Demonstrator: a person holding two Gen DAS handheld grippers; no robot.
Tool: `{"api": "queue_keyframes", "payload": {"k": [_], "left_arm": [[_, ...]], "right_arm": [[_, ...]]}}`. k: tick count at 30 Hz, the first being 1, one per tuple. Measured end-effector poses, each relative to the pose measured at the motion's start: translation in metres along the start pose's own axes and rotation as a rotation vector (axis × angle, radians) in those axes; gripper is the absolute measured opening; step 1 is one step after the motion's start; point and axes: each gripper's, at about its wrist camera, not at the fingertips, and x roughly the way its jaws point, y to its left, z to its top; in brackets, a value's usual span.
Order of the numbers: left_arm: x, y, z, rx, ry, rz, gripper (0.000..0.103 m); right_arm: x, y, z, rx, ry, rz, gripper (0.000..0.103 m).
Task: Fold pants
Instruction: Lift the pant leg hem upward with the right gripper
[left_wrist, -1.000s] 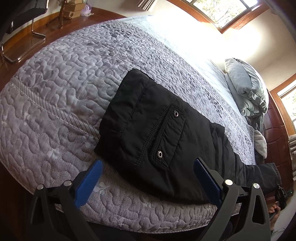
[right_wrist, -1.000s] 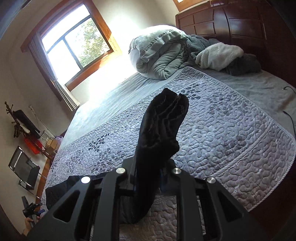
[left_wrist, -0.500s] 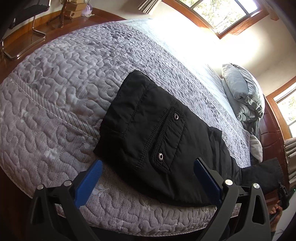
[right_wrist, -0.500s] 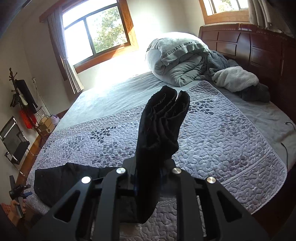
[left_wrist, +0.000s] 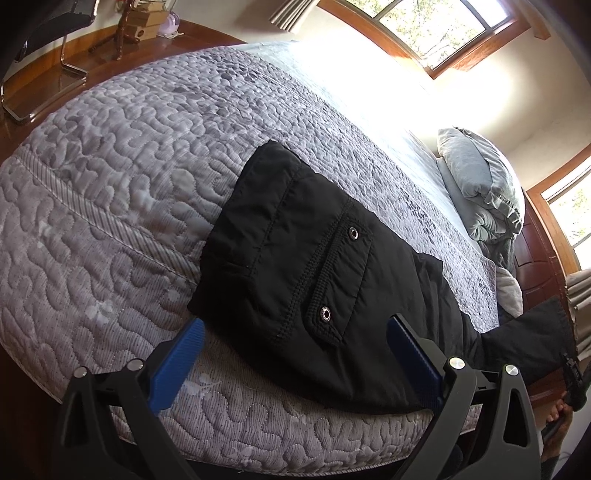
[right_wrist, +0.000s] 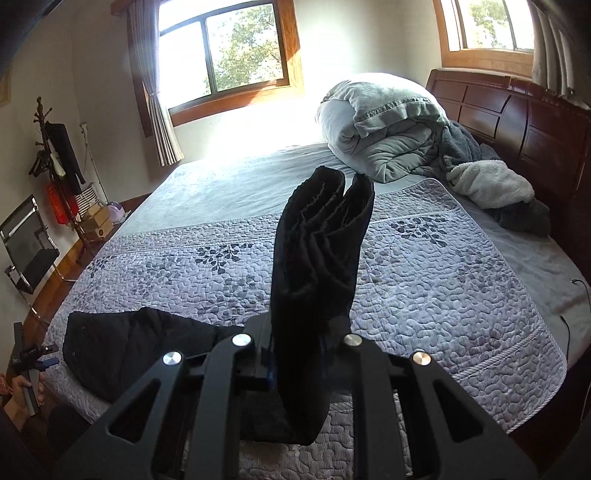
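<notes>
Two grippers work over one pair of black pants spread on a grey quilted bedspread. In the left wrist view the left gripper sits at the bottom of the frame with its blue-padded fingers spread wide, holding nothing; the waistband end of the pants lies between and just beyond them, close to the near edge of the bed. A flapped pocket with two metal snaps faces up in the middle of the frame. The legs run off toward the lower right, where they rise off the bed toward the other tool at the frame's edge.

In the right wrist view the right gripper fills the bottom centre, its fingers clamped together on the bunched leg ends of the pants, which stand up from the jaws in a dark folded column through the middle of the frame. The rest of the garment lies flat at lower left on the bedspread. A rolled grey duvet and a pale fleece blanket lie at upper right against a dark wooden headboard. A window is at the upper centre, and a black chair stands at far left.
</notes>
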Motion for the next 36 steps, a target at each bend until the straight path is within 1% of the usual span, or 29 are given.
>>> {"api": "queue_keyframes", "payload": {"k": [8, 13, 21, 25, 30, 36], "left_arm": [[0.009, 0.004, -0.002, -0.005, -0.001, -0.005, 0.099], [0.017, 0.005, -0.003, 0.002, 0.017, -0.013, 0.099], [0.024, 0.008, -0.007, -0.006, 0.019, 0.004, 0.099], [0.025, 0.009, -0.009, 0.005, 0.023, 0.022, 0.099], [0.025, 0.012, -0.009, -0.001, 0.024, 0.029, 0.099], [0.027, 0.008, -0.009, 0.029, 0.022, 0.028, 0.099]], "right_arm": [[0.01, 0.023, -0.003, -0.039, 0.015, 0.007, 0.015], [0.013, 0.034, -0.004, -0.068, 0.014, 0.001, 0.015], [0.018, 0.048, -0.009, -0.097, 0.022, 0.012, 0.015], [0.022, 0.057, -0.01, -0.124, 0.029, 0.016, 0.015], [0.027, 0.066, -0.009, -0.136, 0.042, 0.037, 0.015], [0.034, 0.083, -0.011, -0.163, 0.059, 0.042, 0.015]]}}
